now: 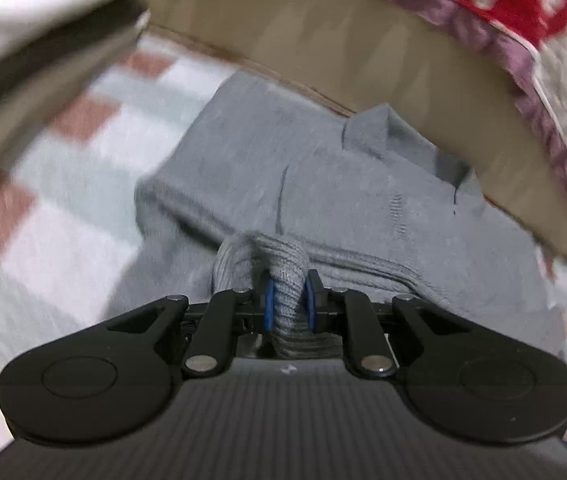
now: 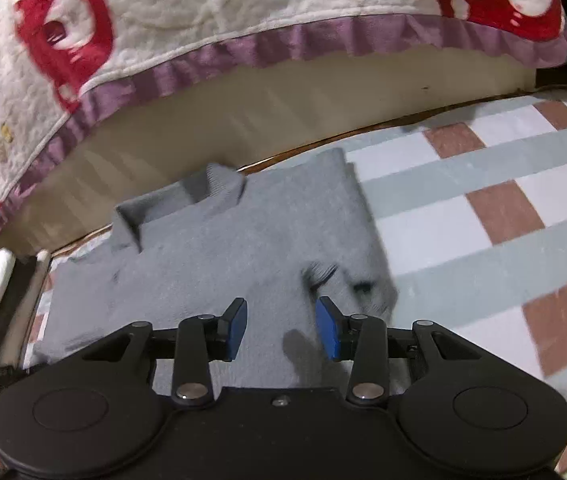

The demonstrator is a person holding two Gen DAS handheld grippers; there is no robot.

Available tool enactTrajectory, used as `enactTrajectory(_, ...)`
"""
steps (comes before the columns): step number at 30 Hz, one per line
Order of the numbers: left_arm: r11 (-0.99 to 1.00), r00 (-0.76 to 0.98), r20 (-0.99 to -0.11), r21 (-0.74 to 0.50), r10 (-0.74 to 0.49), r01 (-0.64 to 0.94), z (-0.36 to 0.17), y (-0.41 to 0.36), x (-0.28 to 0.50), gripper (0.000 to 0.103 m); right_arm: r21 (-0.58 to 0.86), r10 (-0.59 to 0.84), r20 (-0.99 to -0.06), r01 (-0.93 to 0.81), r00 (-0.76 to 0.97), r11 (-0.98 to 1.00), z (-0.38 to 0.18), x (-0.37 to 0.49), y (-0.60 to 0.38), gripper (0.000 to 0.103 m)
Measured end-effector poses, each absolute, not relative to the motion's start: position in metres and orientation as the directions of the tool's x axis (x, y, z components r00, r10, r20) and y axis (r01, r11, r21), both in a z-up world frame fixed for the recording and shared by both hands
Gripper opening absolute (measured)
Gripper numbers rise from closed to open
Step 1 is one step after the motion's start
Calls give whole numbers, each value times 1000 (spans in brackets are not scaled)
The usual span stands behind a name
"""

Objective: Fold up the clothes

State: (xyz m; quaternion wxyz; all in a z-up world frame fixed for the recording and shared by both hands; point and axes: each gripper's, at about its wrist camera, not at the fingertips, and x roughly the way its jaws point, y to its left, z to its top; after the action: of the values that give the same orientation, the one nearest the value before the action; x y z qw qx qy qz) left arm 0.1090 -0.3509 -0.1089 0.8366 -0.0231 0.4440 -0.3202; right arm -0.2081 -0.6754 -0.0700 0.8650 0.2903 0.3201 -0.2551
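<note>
A grey knit sweater (image 1: 323, 184) lies on a checked sheet (image 1: 83, 184), its collar toward the bed's side board. My left gripper (image 1: 288, 300) is shut on a ribbed fold of the sweater, likely a cuff or hem, bunched between the blue pads (image 1: 269, 300). In the right wrist view the same sweater (image 2: 243, 240) lies flat and partly folded, collar (image 2: 187, 196) at the far left. My right gripper (image 2: 281, 328) is open and empty, just above the sweater's near right part.
A beige board (image 2: 283, 100) runs along the far side, with a white quilt with red prints and a purple hem (image 2: 243, 48) hanging over it. White cloth (image 1: 23, 8) is at the left. The checked sheet (image 2: 483, 220) spreads to the right of the sweater.
</note>
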Motion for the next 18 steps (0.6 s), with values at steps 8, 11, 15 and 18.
enactTrajectory(8,748,369,-693,-380,-620,545,-95,-330,100,14,134,-264,-730,510,631,850,-9,-172,-555,47)
enactTrajectory(11,714,324,-688,-405,-650,571,-94,-324,99,14,100,-247,-677,419,693,902,5,-166,-515,48)
enactTrajectory(15,688,311,-657,-452,-687,568,-92,-321,97,14,79,-360,-618,511,698,856,19,-165,-512,53)
enactTrajectory(18,691,313,-652,-464,-690,555,-91,-316,98,14,203,-349,-609,566,712,799,17,-167,-540,63)
